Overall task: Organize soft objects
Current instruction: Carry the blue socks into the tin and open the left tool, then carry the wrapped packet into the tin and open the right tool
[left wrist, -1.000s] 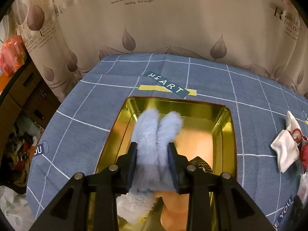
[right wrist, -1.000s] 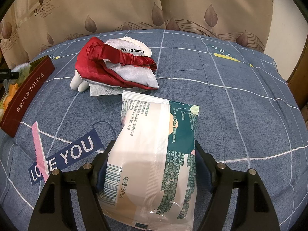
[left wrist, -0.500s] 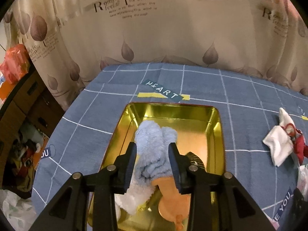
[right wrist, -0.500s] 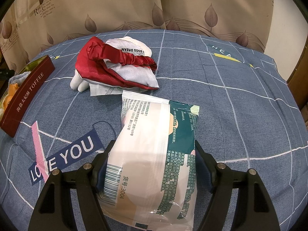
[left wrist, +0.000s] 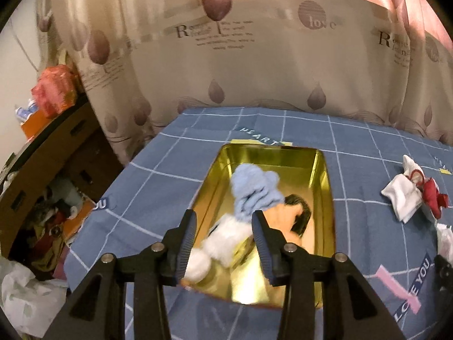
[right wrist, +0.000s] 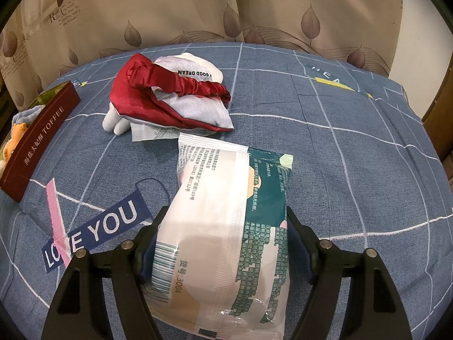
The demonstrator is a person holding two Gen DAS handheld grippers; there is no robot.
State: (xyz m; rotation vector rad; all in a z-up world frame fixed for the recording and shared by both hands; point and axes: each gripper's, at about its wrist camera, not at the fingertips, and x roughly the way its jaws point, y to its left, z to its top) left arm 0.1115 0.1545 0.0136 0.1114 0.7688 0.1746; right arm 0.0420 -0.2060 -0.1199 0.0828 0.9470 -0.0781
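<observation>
A gold tin (left wrist: 321, 170) lies on the blue tablecloth. In it are a light blue fluffy cloth (left wrist: 256, 191), a white fluffy item (left wrist: 223, 243) and an orange item with a dark patch (left wrist: 297, 212). My left gripper (left wrist: 223, 243) is open and empty above the tin's near end. My right gripper (right wrist: 220, 243) is shut on a white and green plastic packet (right wrist: 226, 226) that rests on the cloth. A red and grey satin eye mask (right wrist: 175, 99) lies on a white glove (right wrist: 116, 119) beyond it.
The tin's red side reads TOFFEE (right wrist: 39, 138) at the left of the right wrist view. A wooden cabinet (left wrist: 42, 153) and clutter stand left of the table. A leaf-print curtain (left wrist: 254, 56) hangs behind. The mask and glove show at the right (left wrist: 407, 198).
My left gripper let go of the light blue cloth, opened wider and drew back and up from the tin. The cloth now lies in the tin. The right gripper has not moved.
</observation>
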